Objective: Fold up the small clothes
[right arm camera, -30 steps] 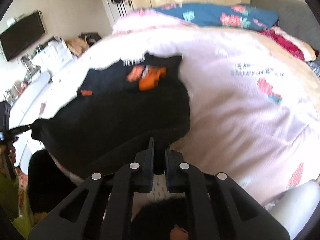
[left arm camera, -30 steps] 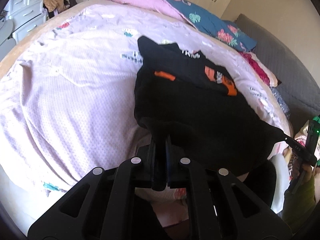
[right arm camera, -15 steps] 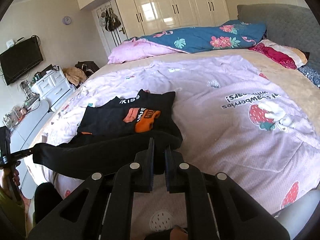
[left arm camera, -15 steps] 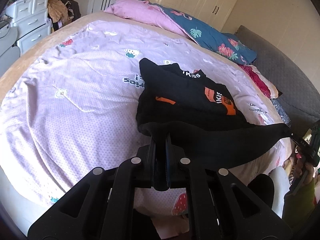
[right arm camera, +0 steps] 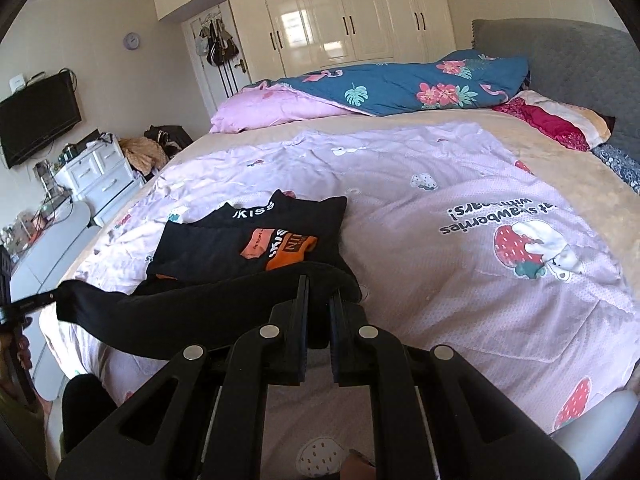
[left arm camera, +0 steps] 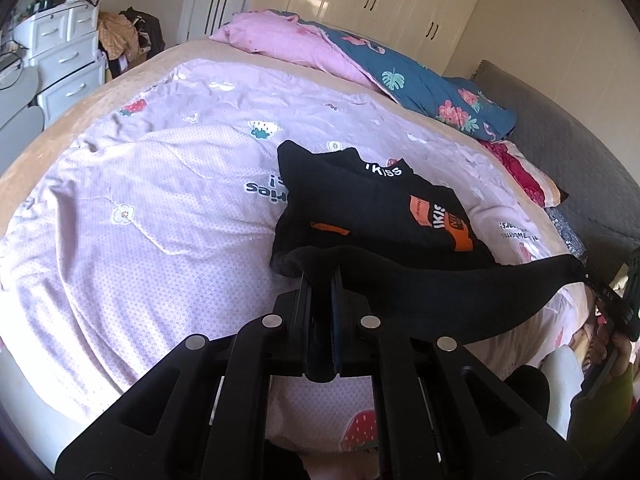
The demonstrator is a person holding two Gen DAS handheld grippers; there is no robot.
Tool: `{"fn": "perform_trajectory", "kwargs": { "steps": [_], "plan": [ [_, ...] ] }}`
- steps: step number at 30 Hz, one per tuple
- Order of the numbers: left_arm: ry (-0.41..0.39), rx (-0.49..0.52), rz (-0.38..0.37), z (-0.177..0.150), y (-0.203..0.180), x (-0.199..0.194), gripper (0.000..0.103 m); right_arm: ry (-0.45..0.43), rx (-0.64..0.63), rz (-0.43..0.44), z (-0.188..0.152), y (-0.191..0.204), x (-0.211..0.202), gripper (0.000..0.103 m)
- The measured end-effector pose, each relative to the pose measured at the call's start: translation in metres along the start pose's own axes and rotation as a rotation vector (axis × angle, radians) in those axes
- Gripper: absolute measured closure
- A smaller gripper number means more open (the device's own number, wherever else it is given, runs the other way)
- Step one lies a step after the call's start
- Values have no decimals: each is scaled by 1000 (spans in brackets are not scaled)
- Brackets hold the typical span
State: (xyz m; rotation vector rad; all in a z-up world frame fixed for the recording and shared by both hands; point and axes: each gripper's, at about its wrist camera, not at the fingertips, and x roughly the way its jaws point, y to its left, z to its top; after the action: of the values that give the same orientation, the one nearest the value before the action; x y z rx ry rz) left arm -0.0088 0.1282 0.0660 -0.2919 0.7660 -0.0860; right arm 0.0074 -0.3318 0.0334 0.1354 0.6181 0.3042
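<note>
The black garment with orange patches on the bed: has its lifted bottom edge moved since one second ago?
Yes. The black garment with orange patches had its near edge hanging low; now it is raised, stretched between both grippers above the lilac strawberry-print quilt.

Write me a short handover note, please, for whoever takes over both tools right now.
Left tool: shut on one corner of the black hem.
Right tool: shut on the other corner; the hem hangs stretched between them, lifted above the near edge of the bed.
The shirt, black with an orange print, lies flat on the bed further in, collar away from you.
Done: both lower corners gripped and raised.
Left: likely carry the hem forward onto the upper part, release, then finish any further folds.
</note>
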Motion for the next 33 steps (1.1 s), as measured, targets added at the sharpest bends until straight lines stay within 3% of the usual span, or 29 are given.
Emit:
{"fn": "perform_trajectory", "kwargs": {
  "steps": [20,33],
  "plan": [
    [-32,21,44,26,-8,13,101,-5,-14,-34,25,0,30,95],
    [-44,5,67,55,-4,41,101,-16,-37,-67,52,9,64,95]
  ]
}}
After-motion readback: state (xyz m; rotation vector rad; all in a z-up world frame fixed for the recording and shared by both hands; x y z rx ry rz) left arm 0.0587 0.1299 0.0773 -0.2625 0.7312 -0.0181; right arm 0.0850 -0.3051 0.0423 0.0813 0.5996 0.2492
